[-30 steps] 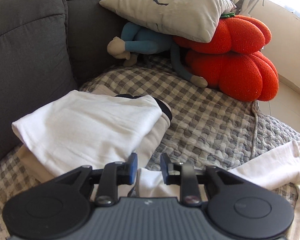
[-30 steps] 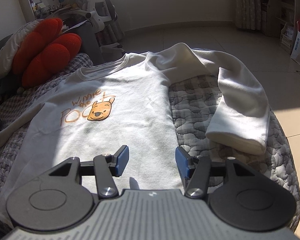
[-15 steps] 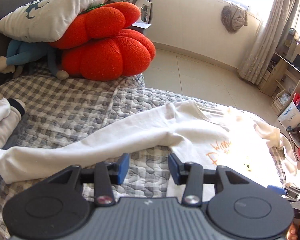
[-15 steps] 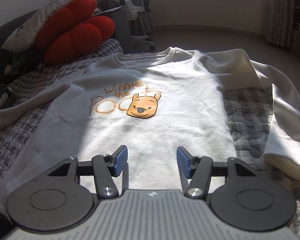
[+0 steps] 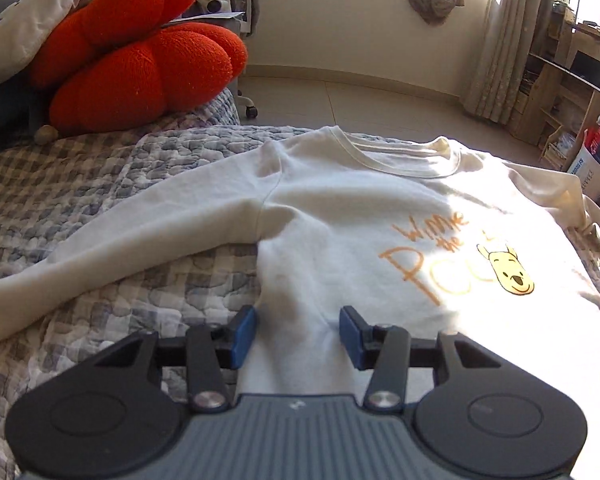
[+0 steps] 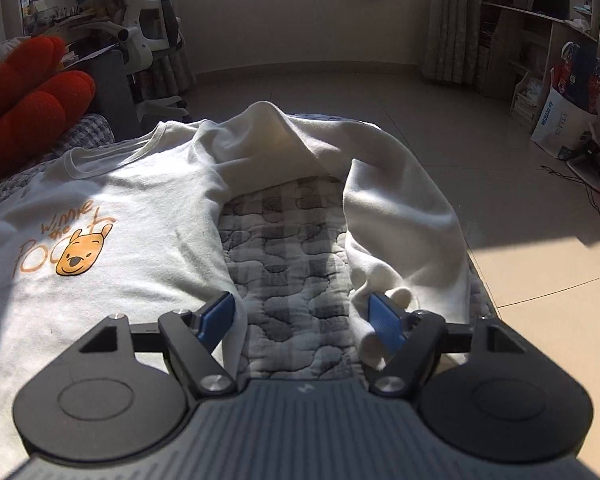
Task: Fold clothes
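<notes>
A white sweatshirt [image 5: 340, 220] with an orange bear print [image 5: 504, 276] lies face up on the checked quilt [image 5: 148, 312]. Its left sleeve [image 5: 140, 240] stretches out to the left. My left gripper [image 5: 298, 334] hovers over the shirt's left side edge below the armpit. Its jaws are opening, with fabric lying under the gap and not pinched. In the right wrist view the sweatshirt [image 6: 148, 208] has its right sleeve [image 6: 400, 208] bent back toward me. My right gripper [image 6: 304, 320] is over the bare quilt [image 6: 292, 248] between body and sleeve, its jaws opening and empty.
Orange pumpkin cushions [image 5: 140, 60] and a pale pillow [image 5: 20, 28] sit at the far left of the sofa. The quilt's right edge drops to a tiled floor [image 6: 540, 280]. An office chair [image 6: 140, 32], shelves [image 5: 560, 80] and bags [image 6: 568, 112] stand beyond.
The left gripper swung away from the folded stack by the sofa back to the spread sweatshirt and its jaws widened. The right gripper shifted from the shirt's middle to its right side and opened wider.
</notes>
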`<state>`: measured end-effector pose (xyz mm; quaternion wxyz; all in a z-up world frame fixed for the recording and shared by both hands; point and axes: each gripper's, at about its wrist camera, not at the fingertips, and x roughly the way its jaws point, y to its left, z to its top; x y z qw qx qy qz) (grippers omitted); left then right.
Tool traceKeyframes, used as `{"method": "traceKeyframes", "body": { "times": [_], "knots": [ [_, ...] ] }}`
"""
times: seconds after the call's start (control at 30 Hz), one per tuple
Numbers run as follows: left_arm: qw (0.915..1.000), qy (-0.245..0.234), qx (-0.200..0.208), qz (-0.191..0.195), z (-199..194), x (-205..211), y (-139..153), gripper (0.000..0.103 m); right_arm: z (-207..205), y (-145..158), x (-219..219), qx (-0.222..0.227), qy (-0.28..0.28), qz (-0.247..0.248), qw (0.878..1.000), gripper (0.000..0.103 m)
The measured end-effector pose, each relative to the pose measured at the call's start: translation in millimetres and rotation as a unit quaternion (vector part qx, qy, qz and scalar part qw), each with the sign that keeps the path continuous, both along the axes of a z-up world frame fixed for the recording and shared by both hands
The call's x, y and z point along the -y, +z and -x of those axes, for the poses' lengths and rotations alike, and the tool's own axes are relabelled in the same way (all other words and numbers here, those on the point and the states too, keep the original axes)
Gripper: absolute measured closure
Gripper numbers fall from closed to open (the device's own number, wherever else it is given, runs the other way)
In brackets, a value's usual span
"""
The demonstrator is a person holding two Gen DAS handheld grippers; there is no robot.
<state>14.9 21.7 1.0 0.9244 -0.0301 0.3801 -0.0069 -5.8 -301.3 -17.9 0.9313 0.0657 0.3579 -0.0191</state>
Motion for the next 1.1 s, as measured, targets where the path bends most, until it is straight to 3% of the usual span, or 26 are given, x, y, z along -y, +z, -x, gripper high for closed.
{"method": "traceKeyframes", "body": {
  "times": [0.07, 0.13, 0.23, 0.3, 0.33, 0.37, 0.4, 0.43, 0.47, 0.57, 0.67, 0.77, 0.8, 0.9, 1.0, 1.1],
  "knots": [
    [1.0, 0.004, -0.003, 0.007, -5.8, -4.9, -4.2, 0.051, -0.9, 1.4, 14.5, 0.01, -0.044, -0.011, 0.999, 0.031],
    [0.9999, 0.005, -0.004, 0.013, -8.6, -7.3, -5.7, 0.05, -4.2, 2.9, 21.7, 0.021, -0.108, 0.052, 0.993, 0.031],
    [0.9999, 0.003, -0.004, 0.011, -8.6, -6.3, -5.0, 0.05, -9.3, -2.2, 40.4, 0.017, -0.17, 0.065, 0.983, 0.029],
    [1.0, 0.0, -0.003, 0.007, -7.4, -5.1, -5.5, 0.05, -9.1, -8.3, 53.8, 0.011, -0.161, -0.017, 0.987, 0.032],
    [1.0, -0.001, -0.003, 0.007, -7.3, -5.4, -5.3, 0.05, -8.7, -9.8, 55.3, 0.01, -0.158, -0.033, 0.987, 0.037],
    [1.0, -0.001, -0.004, 0.008, -7.3, -5.9, -5.1, 0.05, -8.4, -9.1, 52.9, 0.012, -0.162, -0.014, 0.987, 0.051],
    [0.9999, -0.001, -0.005, 0.01, -7.6, -6.7, -4.9, 0.05, -7.3, -6.6, 50.3, 0.02, -0.164, 0.005, 0.986, 0.073],
    [0.9999, -0.001, -0.006, 0.011, -7.7, -7.3, -4.6, 0.05, -5.7, -3.0, 51.9, 0.032, -0.171, 0.002, 0.985, 0.083],
    [0.9999, -0.001, -0.005, 0.011, -7.5, -7.4, -4.7, 0.05, -2.0, 1.8, 57.2, 0.048, -0.19, -0.012, 0.981, 0.091],
    [0.9999, -0.001, -0.005, 0.011, -7.1, -7.7, -4.9, 0.05, 11.0, 26.0, 82.1, 0.126, -0.253, -0.054, 0.958, 0.091],
    [0.9999, -0.001, -0.005, 0.011, -6.6, -8.0, -5.0, 0.05, 19.4, 48.1, 109.9, 0.209, -0.292, -0.122, 0.925, 0.091],
    [0.9999, -0.001, -0.004, 0.011, -6.2, -8.2, -5.2, 0.05, 10.2, 55.9, 134.3, 0.234, -0.302, -0.19, 0.904, 0.09],
    [0.9999, -0.001, -0.004, 0.01, -6.0, -8.0, -5.3, 0.05, 6.2, 53.4, 142.9, 0.231, -0.311, -0.219, 0.895, 0.09],
    [1.0, -0.003, -0.003, 0.006, -6.3, -7.7, -5.5, 0.049, -9.4, 24.5, 168.3, 0.141, -0.376, -0.276, 0.873, 0.084],
    [0.9998, -0.003, -0.005, 0.016, -7.3, -11.7, -5.2, 0.049, -12.7, -8.2, 181.2, 0.067, -0.429, -0.26, 0.862, 0.084],
    [0.9999, -0.002, -0.005, 0.016, -7.9, -11.4, -5.1, 0.048, -9.5, -7.3, 182.9, 0.064, -0.446, -0.23, 0.863, 0.081]
  ]
}}
